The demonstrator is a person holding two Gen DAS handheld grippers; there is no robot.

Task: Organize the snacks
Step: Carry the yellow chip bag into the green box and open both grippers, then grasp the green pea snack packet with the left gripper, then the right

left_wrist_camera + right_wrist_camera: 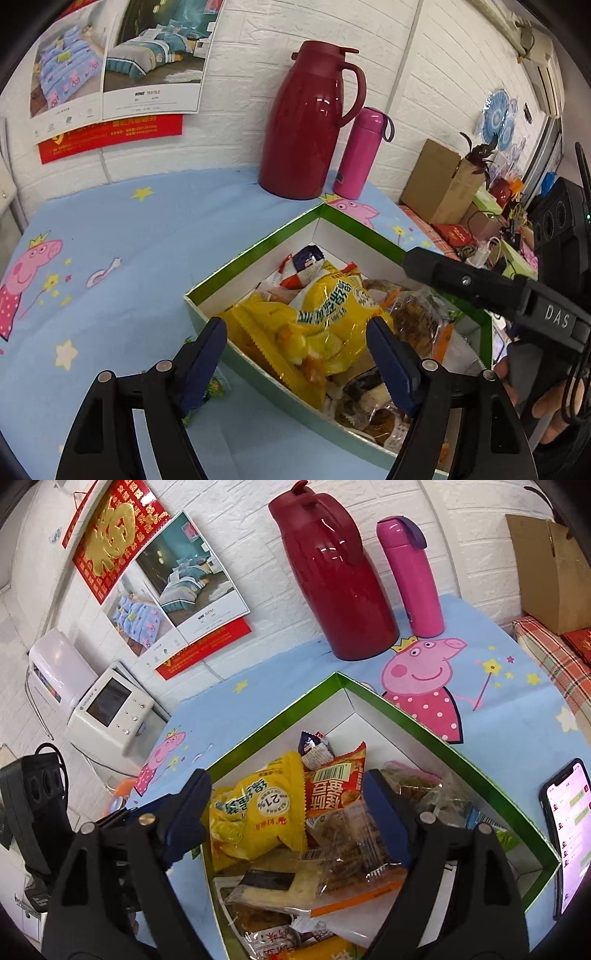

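**Both claws spread wide above the filled snack box**

A green-rimmed box point(258, 243) with white inner walls sits on the worktop point(129, 229), which is covered by a blue cartoon-pig cloth. The box lies toward the worktop's near right part, one corner pointing at the back wall. It is heaped with packets: a yellow snack bag point(325, 317) lies on top near the middle, an orange-red packet point(334, 786) touches it on one side, a small dark-blue wrapped sweet point(312, 747) rests nearer the far corner, and clear-wrapped brown pastries point(351, 845) fill the near part.

The left claw point(295, 365) hangs over the box's near-left wall, released and grasping nothing: one blue finger is outside the wall above the cloth, the other above the packets. A small green wrapped item point(214, 387) lies on the cloth just outside that wall, partly hidden by the finger.

The right claw point(288, 819) is likewise released and empty, fingers apart over the yellow bag and pastries. In the left view its black body reaches in over the box's right rim, with a hand point(546, 402) gripping it.

At the worktop's back edge, against the white brick wall, a dark red jug point(306, 125) stands upright with a pink flask point(360, 155) just beside it. A phone point(567, 834) lies screen-up near the right edge, beside the box.
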